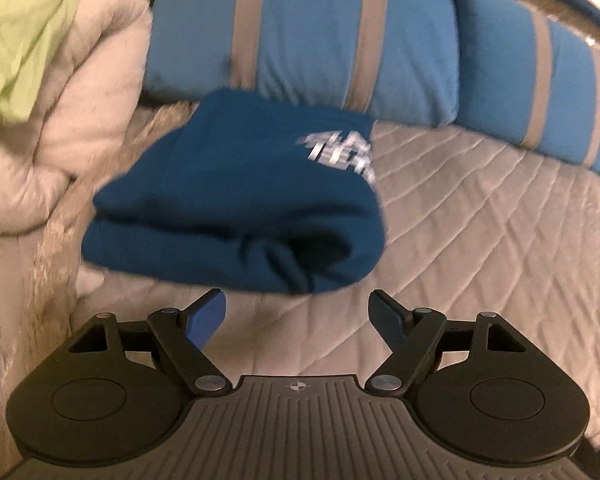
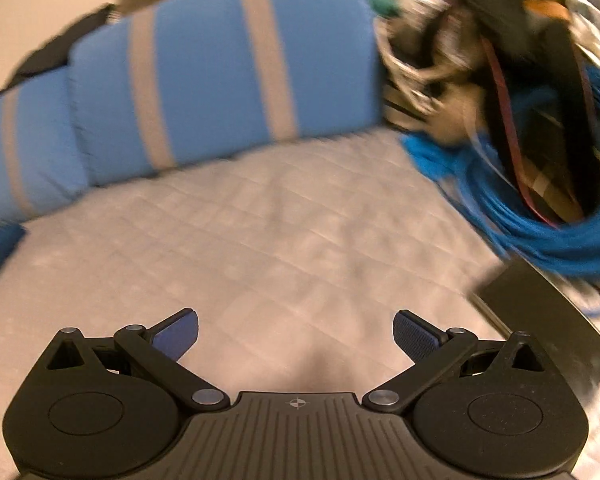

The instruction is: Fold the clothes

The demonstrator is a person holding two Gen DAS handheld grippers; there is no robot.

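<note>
Left gripper (image 1: pixel 296 312): black two-finger tongs with blue pads, nearest the lens in the left wrist view; jaws spread wide, nothing between them, held above the bedcover.
Right gripper (image 2: pixel 296 332): matching black tongs with blue pads, nearest the lens in the right wrist view; jaws wide apart and empty, over bare bedcover.
Folded garment (image 1: pixel 236 200): dark blue fabric bundle with white printed lettering (blurred, unreadable); lies on the bedcover just beyond the left gripper's fingertips, its rolled edge nearest them, not touched.
Bedcover (image 1: pixel 480 240): pale grey quilted spread with diamond stitching, under everything.
Pillows (image 1: pixel 300 40): light blue cushions with grey stripes, in a row along the far side; the garment's far edge reaches the foot of one.
Pale bedding (image 1: pixel 80 100): cream quilted heap, left of the garment, with a lime green cloth (image 1: pixel 24 32) at far left.
Clothes pile (image 2: pixel 520 120): jumbled dark, brown and bright blue fabrics at far right in the right wrist view (too blurred to sort).
</note>
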